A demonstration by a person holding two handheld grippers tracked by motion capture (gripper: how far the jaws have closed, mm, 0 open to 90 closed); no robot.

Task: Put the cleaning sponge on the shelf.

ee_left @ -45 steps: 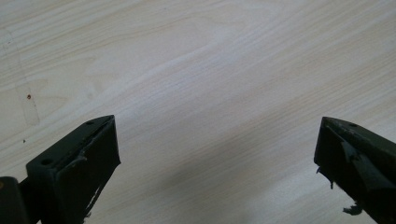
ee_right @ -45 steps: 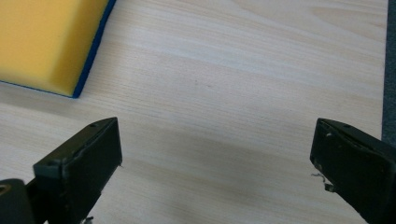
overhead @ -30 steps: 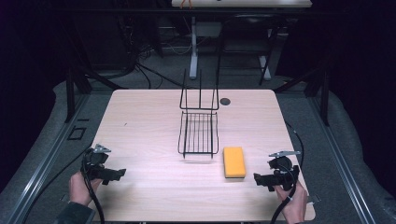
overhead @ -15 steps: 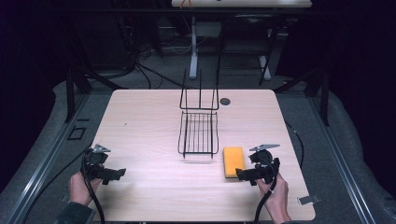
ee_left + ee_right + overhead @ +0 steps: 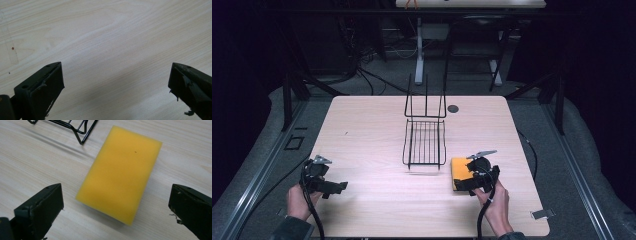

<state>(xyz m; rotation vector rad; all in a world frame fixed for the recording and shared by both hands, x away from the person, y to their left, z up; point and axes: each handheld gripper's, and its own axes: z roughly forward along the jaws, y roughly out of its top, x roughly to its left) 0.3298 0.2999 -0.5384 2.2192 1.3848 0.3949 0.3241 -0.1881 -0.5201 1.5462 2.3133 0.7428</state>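
Note:
A yellow sponge (image 5: 458, 172) (image 5: 120, 173) lies flat on the wooden table (image 5: 372, 130), just right of the black wire rack (image 5: 424, 142). My right gripper (image 5: 473, 184) (image 5: 116, 206) hovers over the sponge's near end, open, with its jaws wide on either side of it and not touching. My left gripper (image 5: 338, 187) (image 5: 115, 85) stands open at the table's front left, over bare wood with nothing between its jaws.
A corner of the wire rack (image 5: 75, 127) shows at the top of the right gripper view. A small dark round disc (image 5: 453, 108) sits near the table's far edge. A grey clip-like piece (image 5: 542, 214) lies at the front right corner.
My right gripper has moved left from the table's right edge to over the sponge's near end. The left gripper has stayed put.

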